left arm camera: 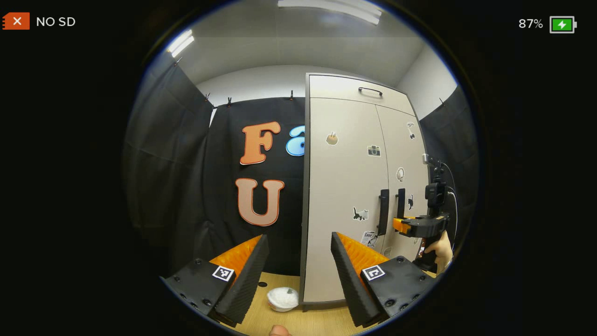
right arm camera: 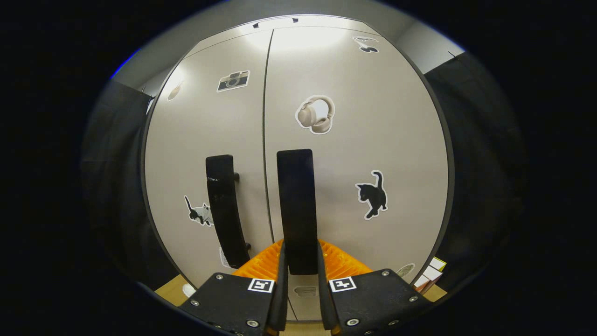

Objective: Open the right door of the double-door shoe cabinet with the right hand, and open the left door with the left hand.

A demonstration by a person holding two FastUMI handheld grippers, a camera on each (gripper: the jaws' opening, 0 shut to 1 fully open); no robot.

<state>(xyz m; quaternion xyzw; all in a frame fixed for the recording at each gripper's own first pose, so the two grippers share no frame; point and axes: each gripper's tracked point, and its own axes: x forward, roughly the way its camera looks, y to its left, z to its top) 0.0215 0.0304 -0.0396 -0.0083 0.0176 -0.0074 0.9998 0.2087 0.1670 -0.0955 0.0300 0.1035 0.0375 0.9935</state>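
Right gripper view: the right tongs (right arm camera: 299,275) are closed down to a narrow gap around the lower end of the black vertical bar handle of the right door (right arm camera: 296,205), both fingers pressing its sides. The handle sits just right of the centre seam of the tall beige double-door shoe cabinet (right arm camera: 396,140). The matching black bar handle of the left door (right arm camera: 225,205) stands just left of the seam, free of any grip. Both doors appear shut and flush; stickers are scattered over the panels.

Left gripper view: the left tongs (left arm camera: 298,270) are spread wide and hold nothing, well short of the cabinet, aimed at its left edge. Farther right, the right tongs are seen at the handles, with a hand (left arm camera: 440,249) gripping the tool. A small white bowl (left arm camera: 282,298) sits on the light wooden floor (left arm camera: 308,322) near the cabinet's foot.

Assessment: the step in hand is opening the right door; the grasp looks made, the pull not yet begun. The next move calls for drawing the handle outward along the door's hinge arc while keeping the grip square. The left tongs must then travel right to the left handle and close on it.
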